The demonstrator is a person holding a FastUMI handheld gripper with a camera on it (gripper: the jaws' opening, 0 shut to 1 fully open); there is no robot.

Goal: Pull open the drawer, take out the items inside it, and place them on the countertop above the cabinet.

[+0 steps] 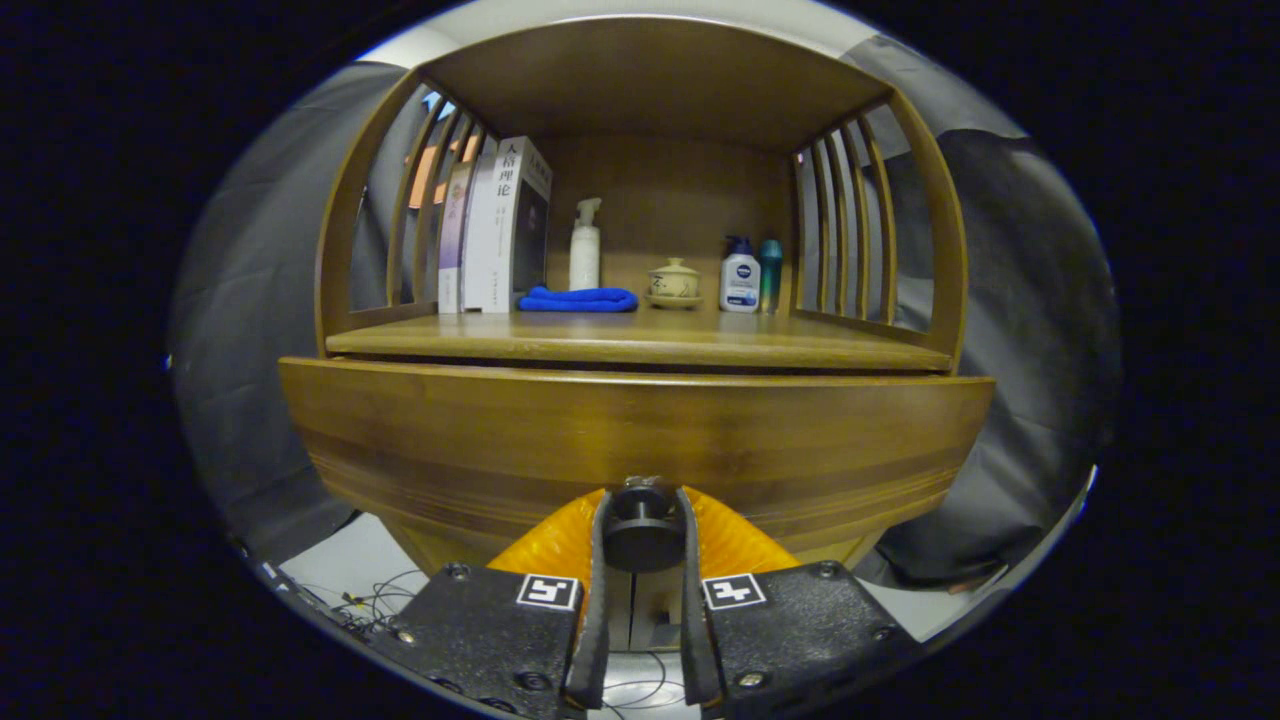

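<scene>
the gripper (643, 505) closes its two orange-backed fingers (598, 560) on the round black knob (641, 535) of a wooden drawer (450, 440), one finger pressing each side of the knob, the jaws drawn narrow around it. the drawer front sits just under the countertop (640, 342) of the cabinet (940, 260), and a thin dark gap runs between the drawer's top edge and the countertop (whether the drawer is pulled out at all cannot be told from this angle, and its contents are hidden).

on the countertop, inside the cabinet's slatted open alcove, a row of upright books (500, 230) stands against the left slats. just beside them a folded blue cloth (580, 299) lies flat, with a white pump bottle (585, 250) standing right behind it. a small lidded ceramic cup (674, 282) on a saucer stands near the middle, apart from the cloth. further right, a white bottle with a blue cap (740, 278) stands touching or just beside a slim teal bottle (770, 272), both close to the right slats.

below the drawer, thin cables (385, 592) lie on the pale floor to the left of the fingers, and black cloth hangs on both sides of the cabinet.
</scene>
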